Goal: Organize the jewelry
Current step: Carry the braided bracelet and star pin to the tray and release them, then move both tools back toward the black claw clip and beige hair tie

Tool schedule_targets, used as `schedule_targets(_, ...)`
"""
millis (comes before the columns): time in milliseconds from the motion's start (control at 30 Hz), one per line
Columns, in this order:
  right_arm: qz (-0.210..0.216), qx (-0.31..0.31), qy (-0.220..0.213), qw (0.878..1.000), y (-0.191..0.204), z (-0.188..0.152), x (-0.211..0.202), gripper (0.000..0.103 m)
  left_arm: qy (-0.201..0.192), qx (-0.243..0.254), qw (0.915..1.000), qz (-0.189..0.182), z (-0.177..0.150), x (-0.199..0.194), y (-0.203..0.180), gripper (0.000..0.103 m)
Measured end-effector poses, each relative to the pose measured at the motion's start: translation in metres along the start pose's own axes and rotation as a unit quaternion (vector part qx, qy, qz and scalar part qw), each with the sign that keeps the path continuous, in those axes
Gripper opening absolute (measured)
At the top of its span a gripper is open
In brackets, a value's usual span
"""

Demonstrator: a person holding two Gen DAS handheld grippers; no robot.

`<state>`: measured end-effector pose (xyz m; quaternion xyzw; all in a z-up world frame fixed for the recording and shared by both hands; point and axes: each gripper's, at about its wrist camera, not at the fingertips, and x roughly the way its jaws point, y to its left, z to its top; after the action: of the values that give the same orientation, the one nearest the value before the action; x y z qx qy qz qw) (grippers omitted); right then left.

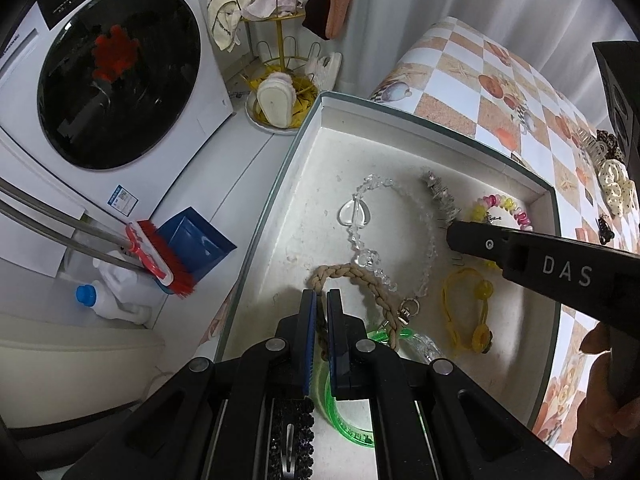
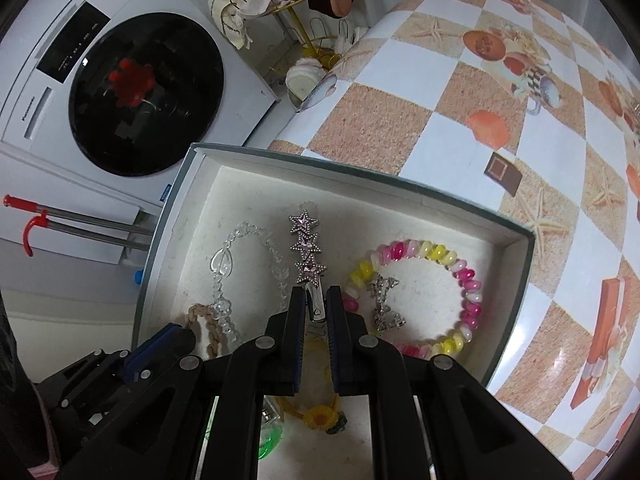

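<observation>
A white open box (image 1: 400, 114) holds the jewelry. My left gripper (image 1: 322, 304) is shut on a beige braided cord bracelet (image 1: 352, 274) at the box's near side. My right gripper (image 2: 316, 300) is shut on a silver star hair clip (image 2: 306, 240), which points toward the far wall, near the box floor. Beside the clip lie a clear bead necklace with a heart (image 2: 224, 264), a pink and yellow bead bracelet (image 2: 440, 256) and a small silver charm (image 2: 384, 300). A yellow flower tie (image 1: 460, 308) and a green bangle (image 1: 340, 420) lie nearer, partly hidden.
The box sits on a checkered tablecloth (image 2: 400, 112) at the table's left edge. Scrunchies and claw clips (image 1: 612, 188) lie on the cloth to the right. On the floor below stand a washing machine (image 1: 120, 76), a red broom with a blue dustpan (image 1: 180, 252) and a slipper rack (image 1: 280, 60).
</observation>
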<state>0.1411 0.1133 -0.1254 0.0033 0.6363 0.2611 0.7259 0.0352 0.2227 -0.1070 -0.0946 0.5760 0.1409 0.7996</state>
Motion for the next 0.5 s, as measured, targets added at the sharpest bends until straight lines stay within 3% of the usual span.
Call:
schedule_targets(100, 0.016, 0.009, 0.002, 1.0, -0.004, -0.003, -0.005, 0.015, -0.001, 0.003, 1.0, 0.002, 0.0, -0.002, -0.002, 0.01)
schedule_targets(167, 0.027, 0.012, -0.003, 1.0, -0.005, -0.004, -0.01, 0.032, -0.003, 0.006, 1.0, 0.005, 0.001, -0.006, -0.004, 0.01)
schedule_targets(200, 0.033, 0.013, -0.009, 0.999, -0.005, -0.004, -0.015, 0.048, -0.004, 0.007, 1.0, 0.006, 0.001, -0.007, -0.005, 0.01)
schedule_targets(233, 0.038, 0.013, -0.016, 0.999, -0.005, -0.005, -0.019, 0.053, -0.005, 0.009, 0.9999, 0.007, 0.002, -0.008, -0.007, 0.01)
schedule_targets(500, 0.049, 0.032, -0.05, 0.997, -0.018, -0.015, -0.054, 0.053, -0.007, 0.024, 0.9996, 0.012, 0.002, -0.021, -0.015, 0.01)
